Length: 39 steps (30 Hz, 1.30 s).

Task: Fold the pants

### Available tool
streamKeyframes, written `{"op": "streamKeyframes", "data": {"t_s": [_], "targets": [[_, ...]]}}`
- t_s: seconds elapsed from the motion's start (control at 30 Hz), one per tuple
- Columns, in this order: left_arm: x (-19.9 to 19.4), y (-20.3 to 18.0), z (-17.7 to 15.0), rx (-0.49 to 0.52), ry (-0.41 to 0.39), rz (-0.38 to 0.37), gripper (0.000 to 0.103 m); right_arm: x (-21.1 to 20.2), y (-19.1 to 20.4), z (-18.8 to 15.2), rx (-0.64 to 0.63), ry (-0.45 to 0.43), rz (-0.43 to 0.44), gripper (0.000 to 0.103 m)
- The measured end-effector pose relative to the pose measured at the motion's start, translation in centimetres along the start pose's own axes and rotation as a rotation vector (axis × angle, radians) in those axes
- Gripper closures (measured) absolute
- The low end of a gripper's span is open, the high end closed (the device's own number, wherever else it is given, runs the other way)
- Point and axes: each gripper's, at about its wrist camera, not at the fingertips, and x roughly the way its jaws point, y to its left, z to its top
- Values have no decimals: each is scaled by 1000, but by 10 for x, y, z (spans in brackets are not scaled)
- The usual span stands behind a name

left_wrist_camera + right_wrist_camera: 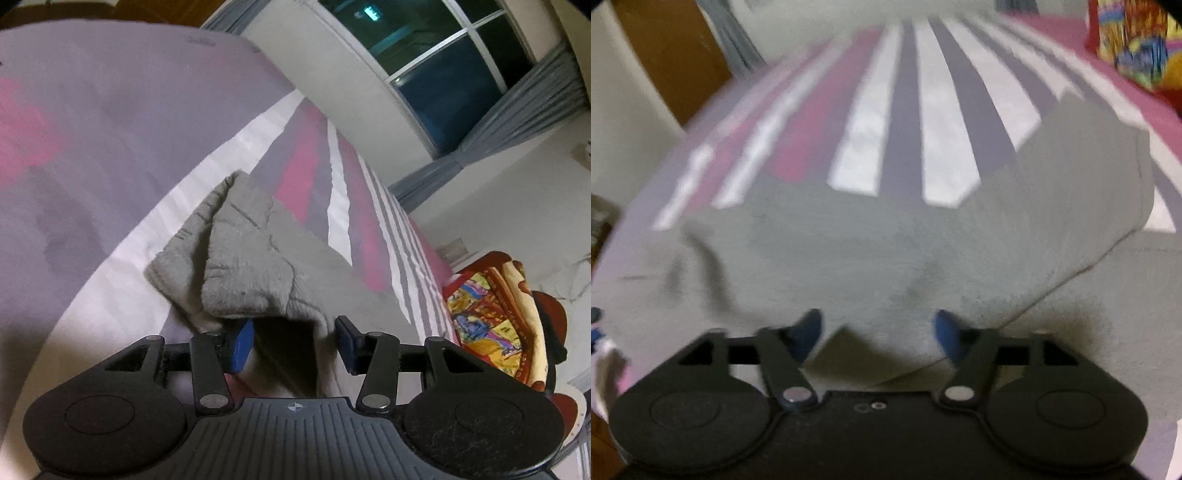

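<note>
Grey fleece pants (251,266) lie on a striped bedsheet, partly folded over themselves with a fuzzy layer on top. My left gripper (293,341) is open, its blue pads either side of a raised fold of the grey cloth. In the right wrist view the pants (905,240) spread wide and flat across the bed. My right gripper (877,332) is open, with the near edge of the cloth lying between its blue pads. That view is blurred.
The bed (110,147) has a sheet with grey, pink and white stripes (879,122). A colourful patterned blanket (495,317) sits at the bed's far end, also in the right wrist view (1134,40). A window (443,66) with grey curtains and a wooden door (668,55) stand beyond.
</note>
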Motion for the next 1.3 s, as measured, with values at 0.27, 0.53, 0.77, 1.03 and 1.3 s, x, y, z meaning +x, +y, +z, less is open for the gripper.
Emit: {"op": "streamKeyframes", "data": {"t_s": [0.27, 0.53, 0.77, 1.03, 1.3], "targets": [[28, -20, 32, 96, -43, 3, 82, -32, -26, 5, -15, -143, 18, 99], [37, -4, 21, 254, 67, 74, 85, -70, -68, -97, 25, -377, 149, 98], [44, 4, 10, 182, 65, 91, 85, -47, -77, -133, 114, -280, 106, 97], [42, -10, 5, 265, 70, 194, 85, -74, -59, -121, 36, -333, 58, 95], [-12, -21, -3, 254, -37, 247, 80, -101, -65, -121, 20, -354, -17, 70]]}}
